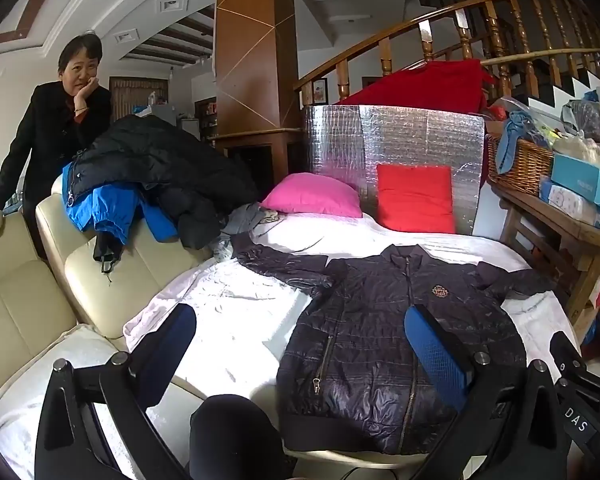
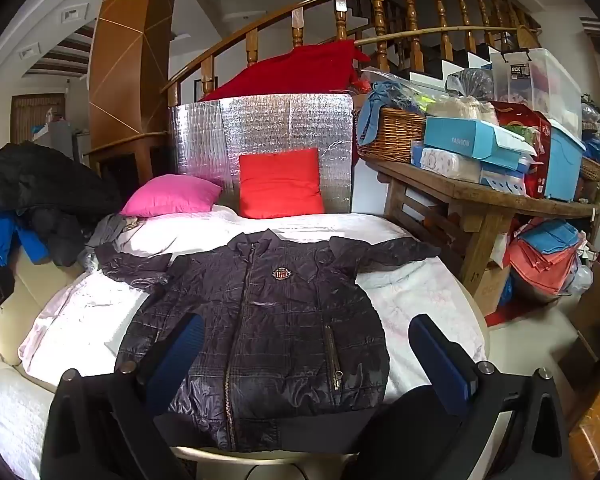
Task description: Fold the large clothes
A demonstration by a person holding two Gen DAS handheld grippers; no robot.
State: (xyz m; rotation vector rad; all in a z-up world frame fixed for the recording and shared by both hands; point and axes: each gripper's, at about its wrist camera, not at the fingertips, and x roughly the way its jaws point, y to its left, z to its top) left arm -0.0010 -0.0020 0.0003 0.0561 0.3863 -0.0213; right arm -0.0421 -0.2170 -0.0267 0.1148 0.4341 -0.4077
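On the pale quilted bed cover (image 2: pixel 412 292), the dark navy quilted zip-front jacket (image 2: pixel 260 332) is lying flat, front up, sleeves spread, while the left gripper (image 1: pixel 300 344) and right gripper (image 2: pixel 304 348) are hovering above its hem, jaws fully apart and holding nothing. Folding is apparently just starting; the next move is probably requiring a sleeve grasp. A pink pillow (image 2: pixel 172 196), a red cushion (image 2: pixel 280 184) and a cluttered wooden table (image 2: pixel 480 196) are bordering the bed.
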